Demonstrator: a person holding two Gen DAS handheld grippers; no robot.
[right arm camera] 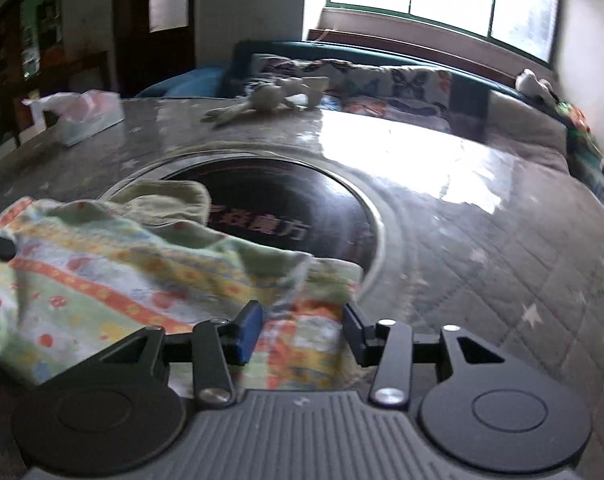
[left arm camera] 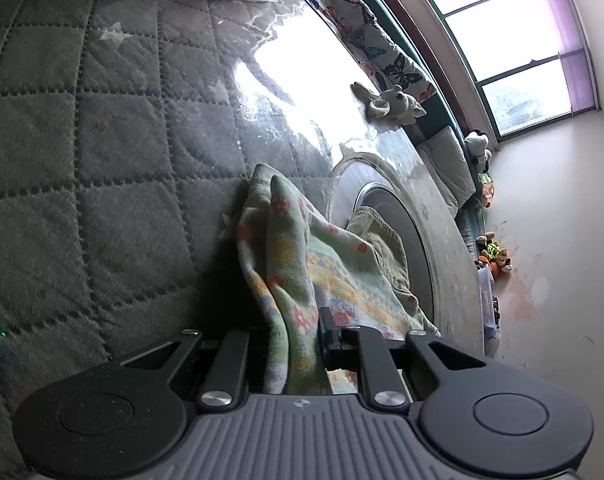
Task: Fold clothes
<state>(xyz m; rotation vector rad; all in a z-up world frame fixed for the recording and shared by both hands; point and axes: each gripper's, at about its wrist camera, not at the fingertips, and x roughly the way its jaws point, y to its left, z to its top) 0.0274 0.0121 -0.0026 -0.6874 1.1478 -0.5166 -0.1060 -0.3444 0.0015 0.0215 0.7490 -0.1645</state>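
On the quilted, star-printed table cover (right arm camera: 522, 280), under glossy clear plastic, a soft flannel floral garment (right arm camera: 101, 280) lies rumpled beside the round black inset plate (right arm camera: 293, 208). Left gripper (left arm camera: 297, 344) clenches a fabric fold; right gripper (right arm camera: 302, 328) hangs released above the hem. Slick plastic could let cloth slide, spoiling the fold.

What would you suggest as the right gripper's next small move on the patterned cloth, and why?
Probably ease the right gripper forward and close on the patterned cloth: its jaws stand open with a cloth edge lying between them, unpinched, while the left gripper already clamps another bunched part.
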